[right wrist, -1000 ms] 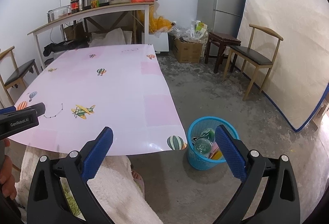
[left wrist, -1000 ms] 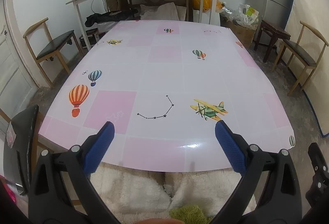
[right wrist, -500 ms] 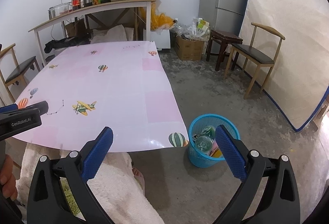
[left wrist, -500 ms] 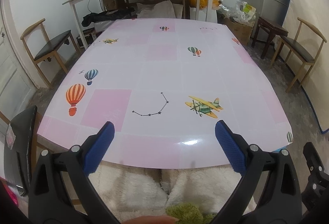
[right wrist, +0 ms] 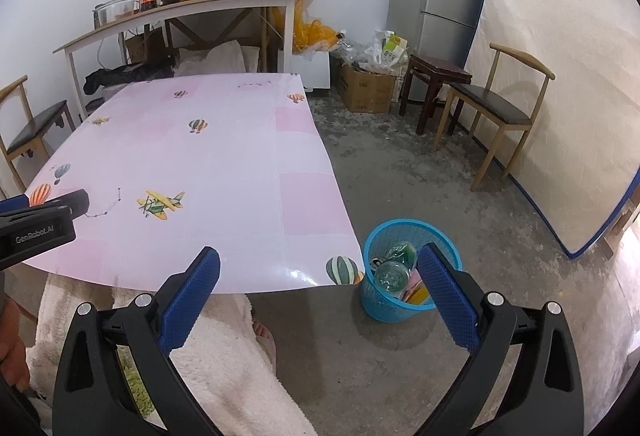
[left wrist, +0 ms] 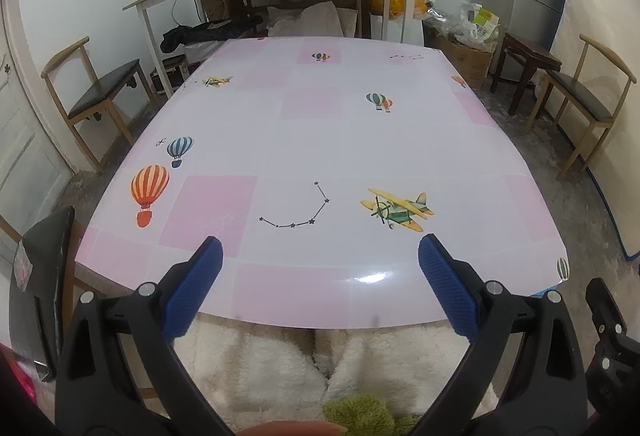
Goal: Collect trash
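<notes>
Left wrist view has drifted slightly over the last second, so the table (left wrist: 320, 140) sits a little lower in frame; its pink cloth carries no trash. Both tools are spread and empty: left gripper (left wrist: 318, 276), right gripper (right wrist: 318, 276). Trash already lies in the blue bin (right wrist: 384, 310) on the floor by the table corner, so collecting looks finished. A chair (right wrist: 496, 116) stands well apart; nothing blocks the way.
</notes>
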Action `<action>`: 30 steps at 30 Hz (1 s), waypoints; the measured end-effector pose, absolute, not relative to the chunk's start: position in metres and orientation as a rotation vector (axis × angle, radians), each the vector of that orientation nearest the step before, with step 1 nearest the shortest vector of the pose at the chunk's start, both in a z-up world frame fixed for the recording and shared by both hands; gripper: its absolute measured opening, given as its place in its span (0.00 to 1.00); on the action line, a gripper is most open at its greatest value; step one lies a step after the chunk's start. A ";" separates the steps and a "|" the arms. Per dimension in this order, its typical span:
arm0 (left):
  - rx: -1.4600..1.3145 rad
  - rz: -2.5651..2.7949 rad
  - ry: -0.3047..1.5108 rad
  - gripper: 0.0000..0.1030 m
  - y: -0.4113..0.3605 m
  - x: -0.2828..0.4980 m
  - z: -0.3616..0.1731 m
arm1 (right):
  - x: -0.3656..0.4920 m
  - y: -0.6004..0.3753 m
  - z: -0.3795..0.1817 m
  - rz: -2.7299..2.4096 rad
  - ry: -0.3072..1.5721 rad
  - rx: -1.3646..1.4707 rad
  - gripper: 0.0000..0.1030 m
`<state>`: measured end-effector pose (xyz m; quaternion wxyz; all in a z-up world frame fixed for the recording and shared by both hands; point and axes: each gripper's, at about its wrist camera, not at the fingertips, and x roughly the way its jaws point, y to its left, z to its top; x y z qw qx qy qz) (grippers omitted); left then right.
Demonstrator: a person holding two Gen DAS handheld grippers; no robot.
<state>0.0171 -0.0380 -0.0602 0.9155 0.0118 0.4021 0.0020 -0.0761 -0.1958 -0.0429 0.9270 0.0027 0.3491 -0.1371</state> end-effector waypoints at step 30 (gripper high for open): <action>-0.008 -0.016 0.833 0.92 -0.039 0.024 -0.051 | -0.070 -0.199 -0.035 -0.283 0.711 0.025 0.94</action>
